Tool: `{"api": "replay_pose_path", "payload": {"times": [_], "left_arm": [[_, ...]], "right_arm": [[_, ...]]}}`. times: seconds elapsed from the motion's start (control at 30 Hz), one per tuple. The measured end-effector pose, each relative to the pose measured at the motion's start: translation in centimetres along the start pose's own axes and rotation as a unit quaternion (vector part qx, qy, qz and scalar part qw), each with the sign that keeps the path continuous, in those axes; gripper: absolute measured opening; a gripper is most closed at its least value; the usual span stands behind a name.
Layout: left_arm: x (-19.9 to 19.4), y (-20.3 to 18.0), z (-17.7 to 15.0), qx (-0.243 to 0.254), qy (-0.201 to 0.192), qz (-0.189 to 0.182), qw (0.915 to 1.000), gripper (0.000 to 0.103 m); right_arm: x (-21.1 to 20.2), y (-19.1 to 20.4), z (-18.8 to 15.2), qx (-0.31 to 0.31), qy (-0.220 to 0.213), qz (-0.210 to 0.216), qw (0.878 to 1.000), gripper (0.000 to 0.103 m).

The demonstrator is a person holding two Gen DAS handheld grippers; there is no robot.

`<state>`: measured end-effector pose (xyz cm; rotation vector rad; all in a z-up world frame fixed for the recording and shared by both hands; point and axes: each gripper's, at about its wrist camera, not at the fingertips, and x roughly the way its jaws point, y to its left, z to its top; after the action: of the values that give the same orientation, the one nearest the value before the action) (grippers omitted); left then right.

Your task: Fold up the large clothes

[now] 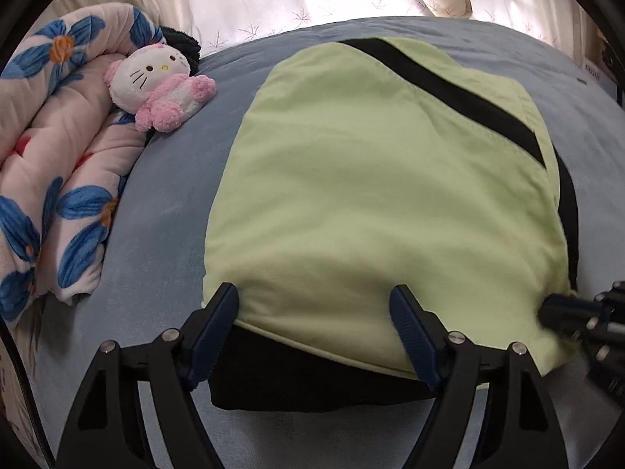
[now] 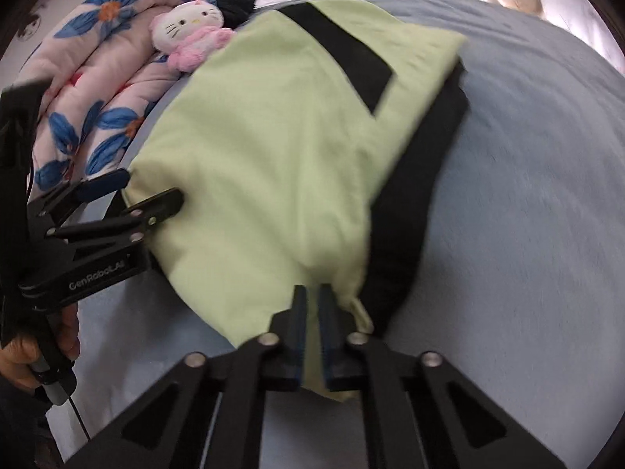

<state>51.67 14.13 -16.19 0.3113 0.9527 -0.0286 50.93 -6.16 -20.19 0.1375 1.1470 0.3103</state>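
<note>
Right hand-held gripper (image 2: 310, 297): closed tight on the near corner of the garment (image 2: 273, 148), likely to carry the fold.
Left hand-held gripper (image 1: 314, 308): spread wide, nothing held, at the near hem.
Garment: laid on the bed (image 1: 164, 203).

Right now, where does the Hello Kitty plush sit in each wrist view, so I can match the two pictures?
Left wrist: plush upper left, on the floral quilt's edge, apart from the green garment.
Right wrist: plush top left, right at the garment's far corner.
Shared landmark: the black stripe across the garment's far end.
</note>
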Motion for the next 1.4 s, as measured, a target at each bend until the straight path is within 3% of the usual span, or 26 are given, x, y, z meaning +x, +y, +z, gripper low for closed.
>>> {"api": "replay_pose_path", "payload": {"times": [0.1, 0.23, 0.57, 0.77, 0.83, 0.87, 0.93, 0.97, 1.27, 1.4], "left_arm": [[-0.4, -0.5, -0.3, 0.007, -0.003, 0.011, 0.9999, 0.078], [-3.6, -0.7, -0.4, -0.025, -0.022, -0.050, 0.9982, 0.079], [-15.2, -3.5, -0.9, -0.049, -0.064, -0.100, 0.9918, 0.081], [-22.4, -5.7, -2.7, -0.050, -0.078, -0.073, 0.9930, 0.082], [-24.3, -6.6, -3.6, -0.048, -0.063, -0.067, 0.9946, 0.092], [-25.4, -7.0, -4.2, -0.050, -0.055, -0.068, 0.9949, 0.092], [-27.4, -7.6, -5.5, -0.054, -0.054, -0.080, 0.9939, 0.092], [-28.3, -7.9, -6.1, -0.056, -0.054, -0.083, 0.9935, 0.092], [-37.7, -11.8, -11.1, -0.049, -0.074, -0.095, 0.9916, 0.092], [-40.9, -13.0, -12.7, -0.051, -0.082, -0.091, 0.9912, 0.092]], "right_arm": [[-1.0, -0.5, -0.3, 0.013, -0.001, 0.001, 1.000, 0.000], [-4.3, 0.0, -0.8, 0.013, -0.014, -0.005, 1.000, 0.003], [-14.9, -0.4, -4.0, 0.046, -0.045, -0.040, 0.997, 0.004], [-20.8, -0.4, -7.5, 0.057, -0.052, -0.064, 0.995, 0.005], [-23.1, -0.2, -9.3, 0.052, -0.057, -0.064, 0.995, 0.011], [-24.0, -0.1, -10.0, 0.051, -0.058, -0.062, 0.995, 0.016], [-26.2, -0.1, -12.0, 0.058, -0.066, -0.056, 0.995, 0.043], [-27.2, -0.1, -12.7, 0.060, -0.072, -0.054, 0.994, 0.046], [-36.7, 0.6, -18.8, 0.073, -0.109, -0.033, 0.991, 0.047], [-40.8, 1.9, -21.0, 0.065, -0.130, -0.042, 0.989, 0.047]]}}
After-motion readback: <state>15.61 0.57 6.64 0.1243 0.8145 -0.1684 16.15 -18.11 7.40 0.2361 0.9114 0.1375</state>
